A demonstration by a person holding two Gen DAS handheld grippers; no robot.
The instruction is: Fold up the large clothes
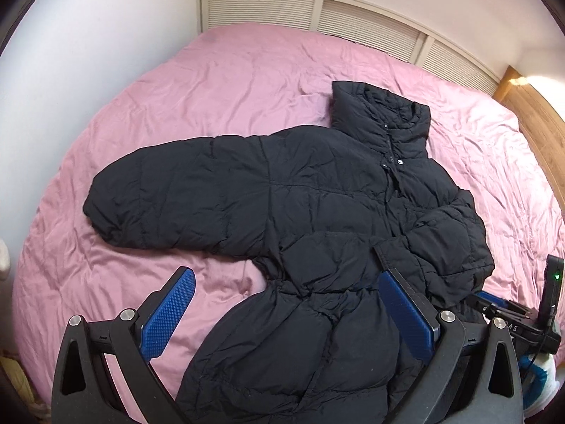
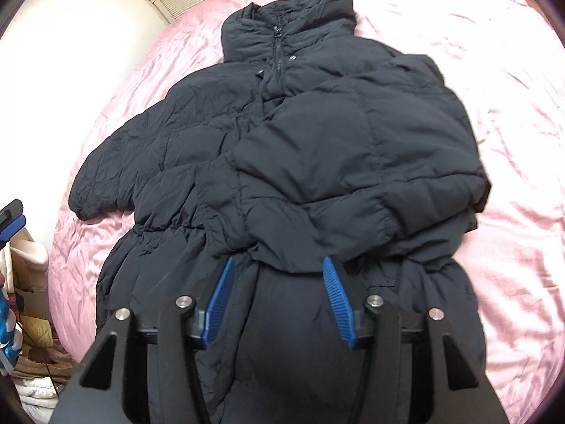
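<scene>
Pink bedspread (image 1: 247,81) covering the whole work surface, lying beyond and beneath both tools. Black puffer coat (image 1: 317,212) lying front-up on it, collar pointing away from the tools, one sleeve (image 1: 159,198) extending outward ahead of the left gripper, other sleeve (image 2: 353,162) lying folded across the chest just ahead of the right gripper. Left gripper (image 1: 286,282) hovering released, fingers spread wide above the waist, gripping nothing. Right gripper (image 2: 279,265) standing partly open just short of the folded sleeve's cuff, clamping nothing.
</scene>
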